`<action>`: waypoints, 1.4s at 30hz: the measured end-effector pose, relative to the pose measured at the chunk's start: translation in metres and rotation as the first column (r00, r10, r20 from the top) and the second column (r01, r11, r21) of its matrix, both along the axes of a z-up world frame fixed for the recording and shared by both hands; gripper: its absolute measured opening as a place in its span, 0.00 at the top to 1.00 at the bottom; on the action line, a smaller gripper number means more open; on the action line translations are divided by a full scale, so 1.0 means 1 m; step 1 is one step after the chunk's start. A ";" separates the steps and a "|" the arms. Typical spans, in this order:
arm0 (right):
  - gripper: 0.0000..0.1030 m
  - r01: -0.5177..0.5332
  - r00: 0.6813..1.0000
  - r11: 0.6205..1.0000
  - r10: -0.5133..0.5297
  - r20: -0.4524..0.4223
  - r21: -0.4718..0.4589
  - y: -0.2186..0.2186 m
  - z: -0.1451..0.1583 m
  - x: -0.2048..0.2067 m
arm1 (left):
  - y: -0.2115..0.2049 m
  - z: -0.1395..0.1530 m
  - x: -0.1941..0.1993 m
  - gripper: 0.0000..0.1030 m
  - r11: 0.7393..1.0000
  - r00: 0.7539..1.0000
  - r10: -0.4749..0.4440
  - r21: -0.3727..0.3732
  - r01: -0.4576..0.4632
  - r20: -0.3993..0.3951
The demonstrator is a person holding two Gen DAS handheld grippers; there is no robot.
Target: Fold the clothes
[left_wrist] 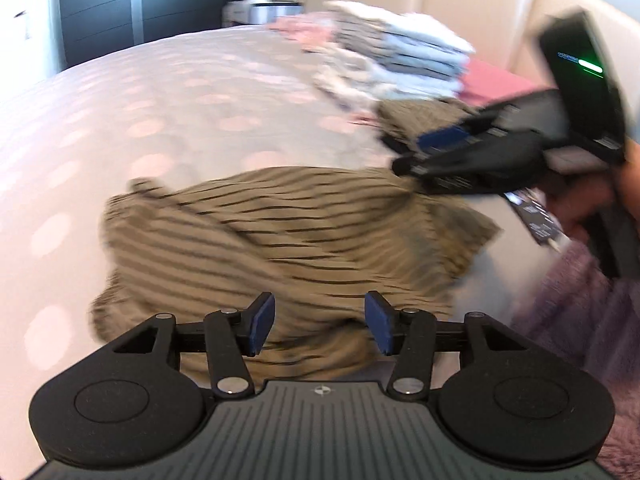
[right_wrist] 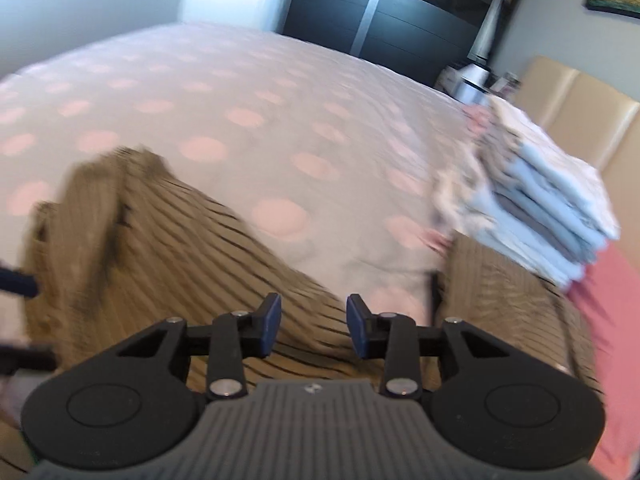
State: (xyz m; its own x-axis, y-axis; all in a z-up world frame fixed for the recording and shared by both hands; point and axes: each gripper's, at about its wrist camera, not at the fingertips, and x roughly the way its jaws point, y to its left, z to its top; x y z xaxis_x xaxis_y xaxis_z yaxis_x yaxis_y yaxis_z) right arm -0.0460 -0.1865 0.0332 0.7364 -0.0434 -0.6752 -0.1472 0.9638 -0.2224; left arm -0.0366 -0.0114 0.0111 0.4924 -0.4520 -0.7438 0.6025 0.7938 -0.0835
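Both grippers, left (left_wrist: 319,322) and right (right_wrist: 313,326), hang with jaws apart over the striped top (left_wrist: 280,232); released bunched, it risks creasing; stack (right_wrist: 540,196) nearby.

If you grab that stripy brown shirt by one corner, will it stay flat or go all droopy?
Probably droopy. The stripy brown shirt already lies crumpled in soft folds on the spotted bedspread, so it looks floppy, not stiff. It likely weighs little, since the cloth looks thin. It shouldn't roll away, but a loose fold might slip from the tongs.
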 end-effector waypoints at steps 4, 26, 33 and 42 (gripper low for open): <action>0.61 -0.124 0.992 0.990 0.125 -0.009 0.073 0.030 0.001 -0.002 | 0.027 -0.002 0.014 0.54 0.988 0.988 0.153 0.034 -0.153 0.005; 0.99 -0.250 0.951 0.950 0.277 -0.134 0.189 0.096 -0.031 0.053 | 0.090 -0.055 0.083 0.53 0.914 0.909 0.406 0.039 -0.404 -0.097; 0.99 -0.132 0.972 0.991 0.134 -0.193 0.024 0.041 -0.013 0.025 | 0.071 -0.038 0.069 0.45 0.948 0.945 0.316 -0.019 -0.318 -0.080; 0.99 0.011 0.960 0.996 -0.037 -0.278 -0.093 -0.035 -0.014 -0.010 | 0.041 -0.027 0.049 0.45 0.978 0.978 0.208 0.031 -0.208 -0.014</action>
State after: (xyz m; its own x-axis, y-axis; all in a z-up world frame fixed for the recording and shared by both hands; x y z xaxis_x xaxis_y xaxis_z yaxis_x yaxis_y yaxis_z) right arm -0.0564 -0.2218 0.0187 0.5174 -0.1284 -0.8461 -0.1929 0.9458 -0.2614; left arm 0.0124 0.0298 -0.0156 0.5604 -0.3189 -0.7644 0.4224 0.9039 -0.0674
